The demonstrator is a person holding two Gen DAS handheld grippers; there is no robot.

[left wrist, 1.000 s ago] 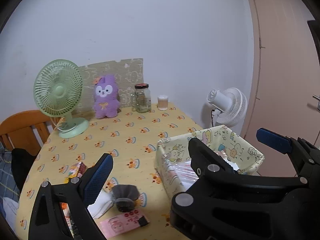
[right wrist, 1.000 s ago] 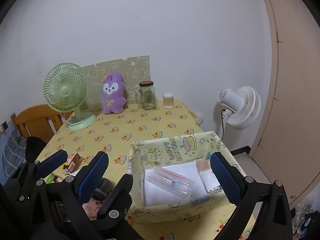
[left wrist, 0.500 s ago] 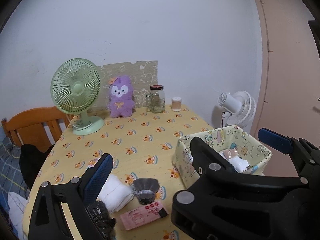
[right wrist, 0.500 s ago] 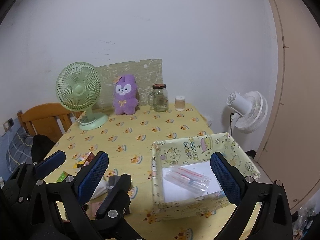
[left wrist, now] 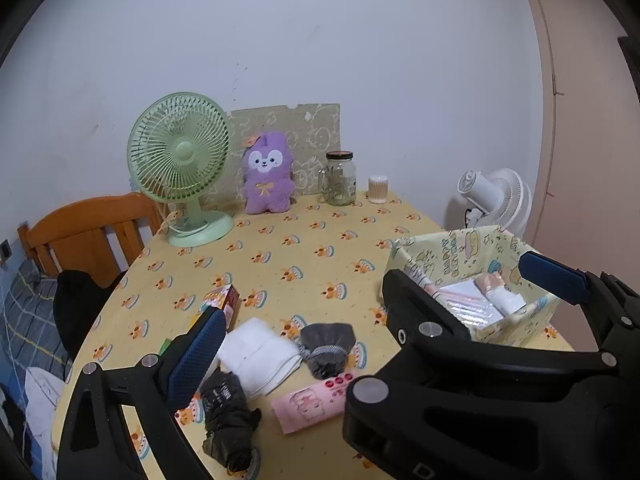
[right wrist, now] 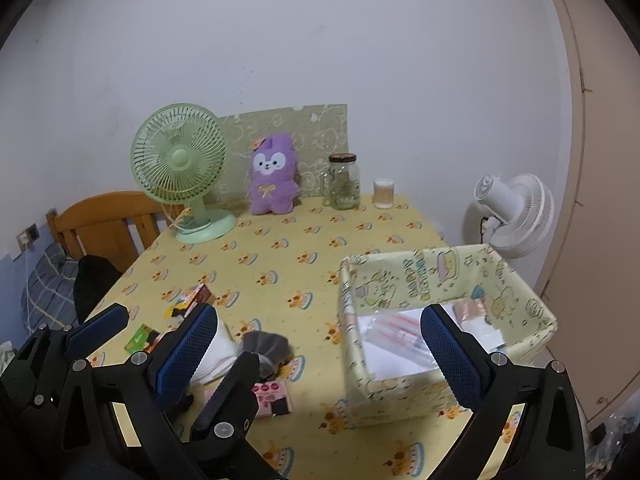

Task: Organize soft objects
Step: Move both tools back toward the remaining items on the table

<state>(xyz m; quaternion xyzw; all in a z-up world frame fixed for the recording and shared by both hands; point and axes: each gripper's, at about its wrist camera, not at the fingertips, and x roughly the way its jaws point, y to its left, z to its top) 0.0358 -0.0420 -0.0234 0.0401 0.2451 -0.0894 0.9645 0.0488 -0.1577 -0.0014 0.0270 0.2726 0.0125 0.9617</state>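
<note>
A folded white cloth (left wrist: 258,354), a grey knitted item (left wrist: 328,346) and a dark crumpled item (left wrist: 228,412) lie on the yellow tablecloth near the front. The cloth (right wrist: 218,350) and grey item (right wrist: 266,346) also show in the right wrist view. A yellow fabric box (right wrist: 444,280) (left wrist: 472,264) stands at the right with packets inside. A purple plush (left wrist: 267,174) (right wrist: 274,176) sits at the back. My left gripper (left wrist: 372,316) is open and empty above the soft items. My right gripper (right wrist: 320,354) is open and empty, between the items and the box.
A green fan (left wrist: 180,160), a glass jar (left wrist: 340,178) and a small cup (left wrist: 378,189) stand at the back. A pink packet (left wrist: 312,402) and a small red box (left wrist: 226,300) lie near the cloth. A wooden chair (left wrist: 88,228) is left, a white fan (right wrist: 516,212) right.
Both grippers have pulled back and shifted left, so the soft items and the whole box now show. Both stay open and empty.
</note>
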